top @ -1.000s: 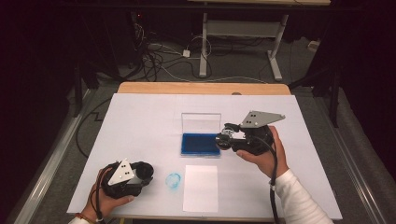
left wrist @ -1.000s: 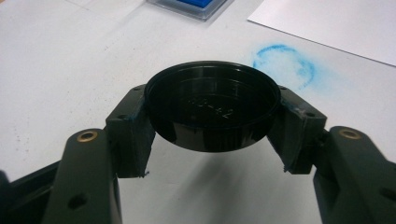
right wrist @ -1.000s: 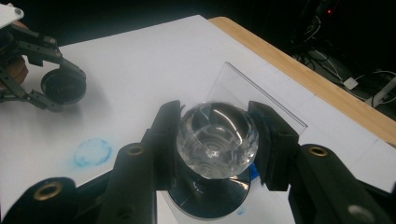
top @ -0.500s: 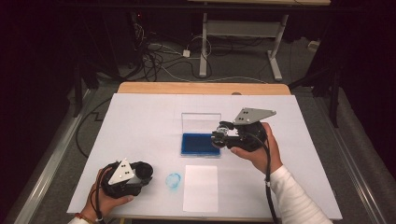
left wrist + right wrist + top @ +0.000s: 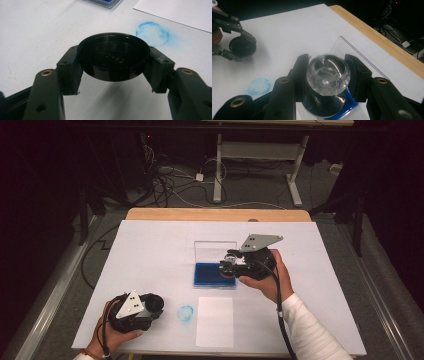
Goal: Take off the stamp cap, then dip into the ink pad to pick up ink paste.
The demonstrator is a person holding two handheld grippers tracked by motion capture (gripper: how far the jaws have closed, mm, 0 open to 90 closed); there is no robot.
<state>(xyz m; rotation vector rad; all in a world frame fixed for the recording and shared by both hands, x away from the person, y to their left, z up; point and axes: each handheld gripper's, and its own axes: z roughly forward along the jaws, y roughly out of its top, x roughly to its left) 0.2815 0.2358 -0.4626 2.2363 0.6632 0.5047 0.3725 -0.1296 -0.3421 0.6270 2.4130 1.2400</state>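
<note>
The ink pad (image 5: 214, 275) is an open clear case near the middle of the table (image 5: 150, 250), with its lid (image 5: 215, 250) standing upright along the far edge. A flat blue pad fills the tray. In the right gripper view the lid (image 5: 359, 58) rises behind the jaws, and a corner of the blue pad (image 5: 350, 100) shows under the stamp's base.

The stamp (image 5: 231, 261) has a clear faceted knob on a round dark base. The right gripper (image 5: 229, 266) is clamped on it: in the right gripper view the knob (image 5: 328, 74) sits squarely between the two black jaws, a pad pressed against each side, with the base below them over the blue tray. In the high view the stamp is at the right part of the ink pad; whether it touches the pad I cannot tell.

The left gripper (image 5: 156, 304) is at the near left of the table, clamped on a black round cap (image 5: 113, 60). In the left gripper view the cap lies open side up between the jaws, a pad against its wall on either side, just above the white surface.

Just right of the cap a blue ring mark (image 5: 186, 313) stains the table, and right of that lies a white sheet (image 5: 215, 321), near of the ink pad.
</note>
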